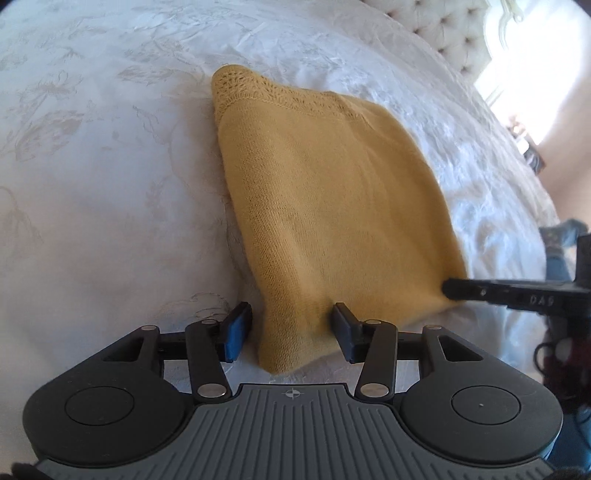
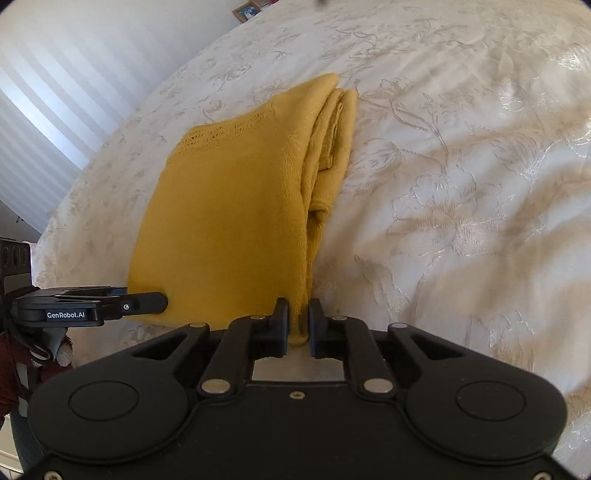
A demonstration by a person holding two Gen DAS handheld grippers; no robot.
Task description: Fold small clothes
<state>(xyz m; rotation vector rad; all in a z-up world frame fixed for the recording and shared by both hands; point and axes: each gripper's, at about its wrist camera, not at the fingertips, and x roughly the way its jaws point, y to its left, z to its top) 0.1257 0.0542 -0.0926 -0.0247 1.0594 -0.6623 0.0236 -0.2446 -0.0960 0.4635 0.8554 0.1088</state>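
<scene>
A folded mustard-yellow knit garment (image 1: 332, 206) lies on a white embroidered bedspread (image 1: 92, 166). My left gripper (image 1: 291, 328) is open, its jaws standing either side of the garment's near left corner. My right gripper (image 2: 298, 325) is shut on the garment's near right corner (image 2: 299, 317), with the fabric pinched between the pads. The garment (image 2: 229, 221) shows stacked folded layers along its right edge. Each gripper shows in the other's view: the right one (image 1: 448, 288) at the garment's right corner, the left one (image 2: 162, 301) at its left corner.
The bedspread (image 2: 461, 184) spreads wide on all sides of the garment. A tufted headboard (image 1: 450, 29) stands at the far right in the left view. A striped wall (image 2: 55, 92) and a small picture frame (image 2: 246, 11) lie beyond the bed.
</scene>
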